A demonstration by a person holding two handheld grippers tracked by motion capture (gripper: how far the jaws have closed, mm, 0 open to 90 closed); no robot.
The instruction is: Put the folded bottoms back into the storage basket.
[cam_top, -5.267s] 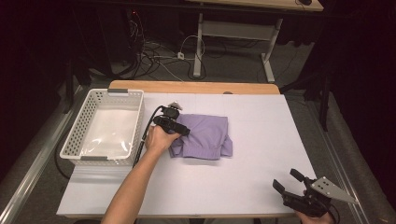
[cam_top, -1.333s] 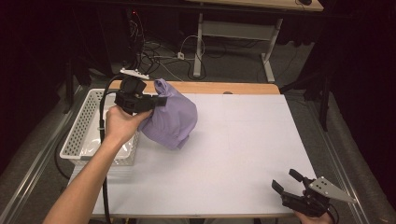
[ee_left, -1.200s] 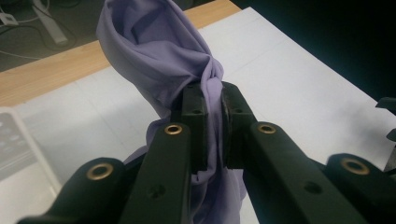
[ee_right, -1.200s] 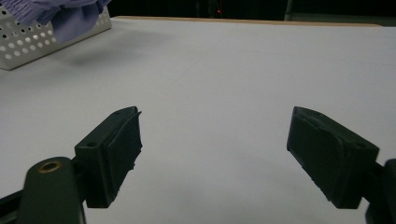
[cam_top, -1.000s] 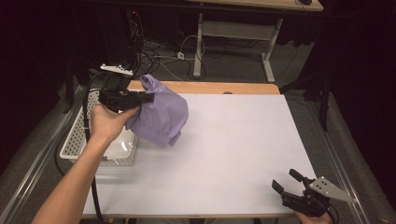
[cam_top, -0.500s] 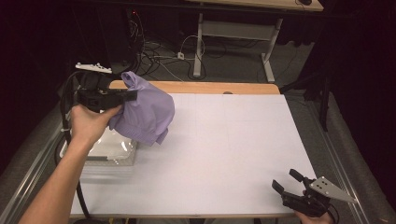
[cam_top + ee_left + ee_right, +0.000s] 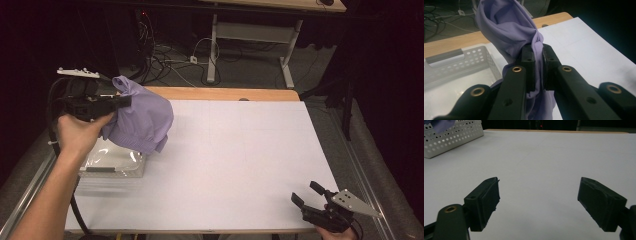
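Note:
A lilac shirt hangs bunched in the air at the table's left side, pinched by my left gripper. In the left gripper view the cloth is squeezed between the two black jaws of that gripper, and it dangles over the white perforated basket. The shirt hangs above the basket's right edge. My right gripper rests low at the table's front right corner, jaws wide apart. Between the jaws of the right gripper lies only bare white table.
The white tabletop stretches from the basket to the right gripper. A wooden strip runs along the far edge. Behind it are cables on the floor and a desk frame. The basket sits far left in the right gripper view.
The left hand has lifted the shirt off the table's middle and carried it left over the basket. The right gripper has stayed still.

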